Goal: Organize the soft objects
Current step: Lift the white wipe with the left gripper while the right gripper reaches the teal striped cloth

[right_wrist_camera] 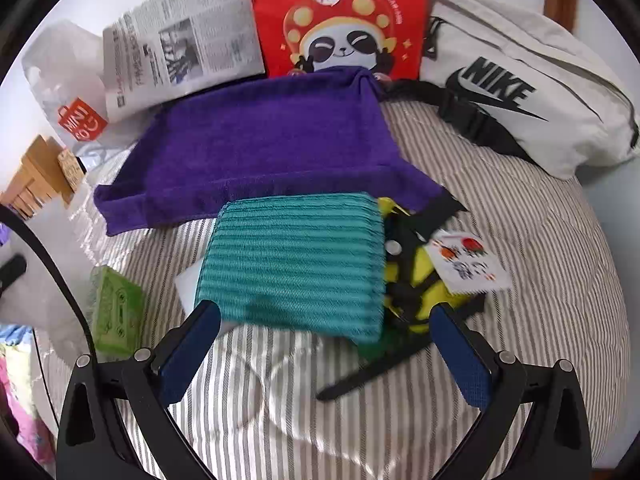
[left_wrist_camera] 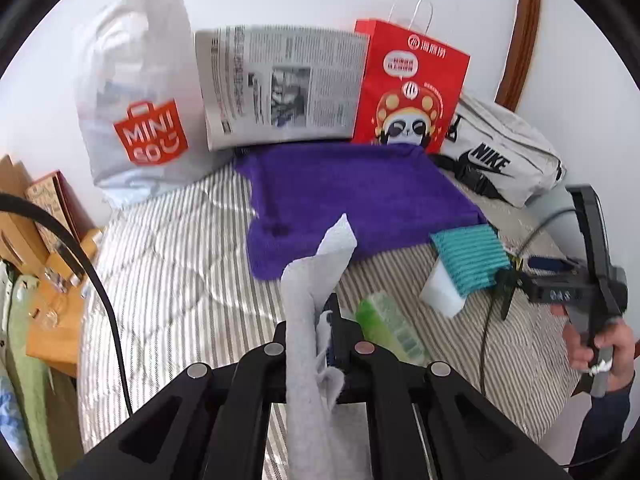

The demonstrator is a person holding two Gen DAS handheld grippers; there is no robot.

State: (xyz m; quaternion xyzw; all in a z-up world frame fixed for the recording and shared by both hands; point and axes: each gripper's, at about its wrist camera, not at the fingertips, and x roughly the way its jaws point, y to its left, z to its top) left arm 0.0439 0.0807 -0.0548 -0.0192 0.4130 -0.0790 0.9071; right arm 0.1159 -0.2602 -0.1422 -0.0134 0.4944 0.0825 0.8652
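I have the left tongs (left_wrist_camera: 320, 344) pressed together on a pale grey, thin felt-like cloth (left_wrist_camera: 316, 276), pinching it along a fold so that one pointed corner stands up ahead of the fingers and the rest hangs down under them. Gripping it at the fold looks deliberate: the sheet stays gathered instead of spreading over the grey-and-white striped quilt (left_wrist_camera: 168, 264) on the bed.

My right tongs (right_wrist_camera: 320, 344) are spread wide and hold nothing. They hover just short of the near edge of the teal ribbed cloth (right_wrist_camera: 296, 264), which rests partly on a white foam block (right_wrist_camera: 190, 286). A yellow-and-black plush toy with a printed paper tag (right_wrist_camera: 420, 276) lies touching the teal cloth's right side. Behind both, the purple terry towel (right_wrist_camera: 264, 144) lies flat, its far edge against the red paper panda bag (right_wrist_camera: 336, 16). A small green packet (right_wrist_camera: 116, 312) sits on the quilt to the left, apart from the cloths.

I judge the flat towel to be the likely collecting spot, so the grey cloth probably goes there. The open right tongs seem lined up to take the teal cloth. The risk is pinching the foam block or the toy's strap with it.
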